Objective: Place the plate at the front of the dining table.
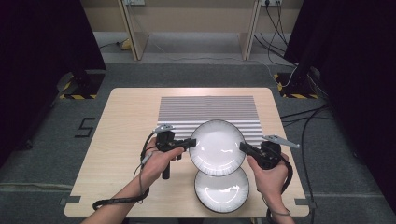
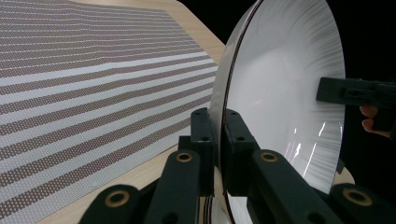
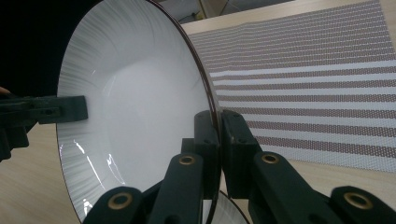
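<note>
Above the surface (image 1: 126, 140), at its near middle, we hold a white plate (image 1: 217, 147) between both grippers. Left gripper (image 1: 191, 143) grasps the plate's left rim, right gripper (image 1: 243, 147) grasps the right rim, opposite sides. Both sets of jaws are clenched on the rim: in the left gripper view the left gripper (image 2: 217, 140) has one jaw on each face of the plate (image 2: 280, 93), same in the right gripper view for the right gripper (image 3: 218, 140) on the plate (image 3: 135, 102). Each of those views also catches the other gripper's jaw on the far rim.

Plate reads level from the high view, overlapping the near edge of the striped mat (image 1: 208, 112) and the far edge of a second plate (image 1: 222, 191). That second plate lies flat on the surface near the front edge, between our hands. We can't tell from the high view how far the held plate stands clear of the one below. Mat (image 2: 93, 93) lies flat, square to the surface.
</note>
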Available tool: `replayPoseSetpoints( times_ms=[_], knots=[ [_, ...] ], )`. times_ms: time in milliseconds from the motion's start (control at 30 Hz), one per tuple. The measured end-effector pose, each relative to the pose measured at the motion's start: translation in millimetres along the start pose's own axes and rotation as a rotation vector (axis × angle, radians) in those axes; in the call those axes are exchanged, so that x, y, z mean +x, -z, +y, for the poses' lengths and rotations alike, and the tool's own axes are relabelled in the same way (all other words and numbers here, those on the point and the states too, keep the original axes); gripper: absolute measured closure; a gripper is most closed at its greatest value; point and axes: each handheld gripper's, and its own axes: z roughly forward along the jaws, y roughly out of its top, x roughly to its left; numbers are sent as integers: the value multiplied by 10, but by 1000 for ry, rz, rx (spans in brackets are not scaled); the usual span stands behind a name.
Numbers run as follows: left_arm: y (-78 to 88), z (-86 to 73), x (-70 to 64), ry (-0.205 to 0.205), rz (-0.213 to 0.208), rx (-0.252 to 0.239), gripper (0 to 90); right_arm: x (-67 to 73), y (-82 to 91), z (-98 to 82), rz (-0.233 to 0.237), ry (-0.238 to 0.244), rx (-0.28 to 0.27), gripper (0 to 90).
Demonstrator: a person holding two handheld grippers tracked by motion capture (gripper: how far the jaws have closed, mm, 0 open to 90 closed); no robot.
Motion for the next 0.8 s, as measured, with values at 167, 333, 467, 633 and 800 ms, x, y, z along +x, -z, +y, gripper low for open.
replayPoseSetpoints(
  times_ms=[167, 333, 467, 633, 800],
  knots=[
    [5, 30, 8, -16, 20, 1, 841, 10, -42, 22, 3, 0, -2, 859],
    [-13, 83, 37, -18, 31, -11, 843, -1, -89, 62, 5, 4, -13, 858],
    [-39, 116, 58, -33, 34, -24, 842, -25, -132, 101, 5, 10, -25, 858],
    [-93, 157, 99, -43, 42, -33, 841, -50, -187, 144, 0, 14, -26, 857],
    [-111, 176, 115, -46, 46, -36, 840, -70, -228, 165, -2, 15, -32, 856]
  ],
)
